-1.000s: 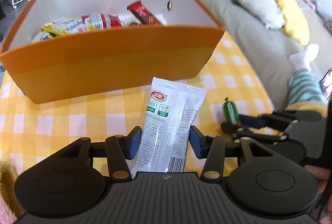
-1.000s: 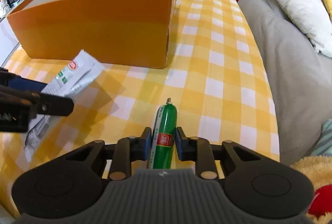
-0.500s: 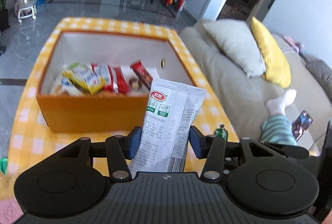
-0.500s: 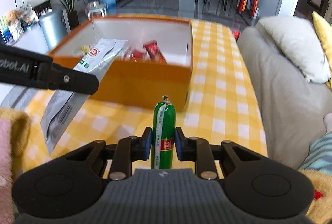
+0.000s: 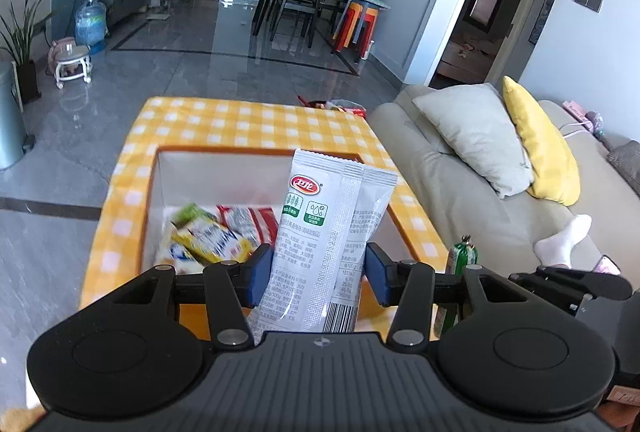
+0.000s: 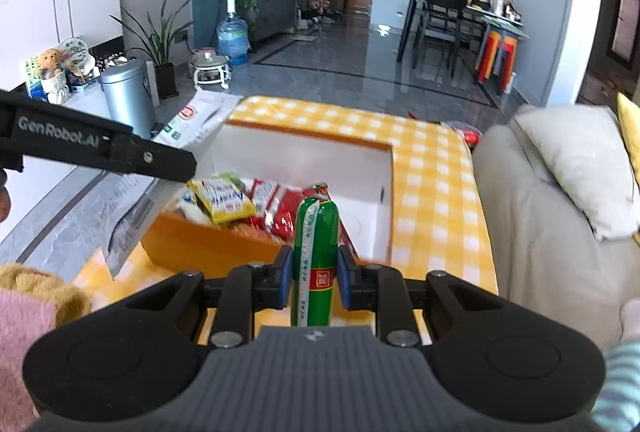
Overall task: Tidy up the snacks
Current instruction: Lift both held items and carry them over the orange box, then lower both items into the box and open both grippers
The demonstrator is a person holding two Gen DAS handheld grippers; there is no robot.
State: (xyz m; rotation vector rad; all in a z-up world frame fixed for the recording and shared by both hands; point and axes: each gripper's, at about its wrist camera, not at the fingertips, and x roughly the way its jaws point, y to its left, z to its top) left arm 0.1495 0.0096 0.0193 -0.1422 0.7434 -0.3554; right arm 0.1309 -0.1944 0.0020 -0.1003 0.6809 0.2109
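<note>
Left gripper [image 5: 318, 278] clamped on white packet [image 5: 324, 248], blue pads pressed to both edges, packet upright and raised above orange box [image 5: 256, 152]

Box open-topped, white inside, orange outside, sitting on yellow check cloth [image 5: 224, 120]

Inside box, toward near left corner: yellow snack bag [image 6: 222, 198], red-and-white bags [image 6: 280, 208] just beside it, all heaped together; far half of box floor bare white

From right wrist view, left gripper's arm [image 6: 100, 148] crossing upper left, white packet [image 6: 192, 120] poking past it over box's left wall

Right gripper [image 6: 312, 278] clenched on green sausage [image 6: 316, 244], upright between pads, red label near lower half, metal clip at top, held above near wall of box

From left wrist view, top of sausage [image 5: 462, 256] visible just right of left gripper, beside box's right wall

Further right: grey sofa [image 5: 460, 192] alongside cloth, pale cushion [image 5: 476, 136] and yellow cushion [image 5: 540, 148] leaning on it, white sock [image 5: 564, 240] resting on seat
</note>
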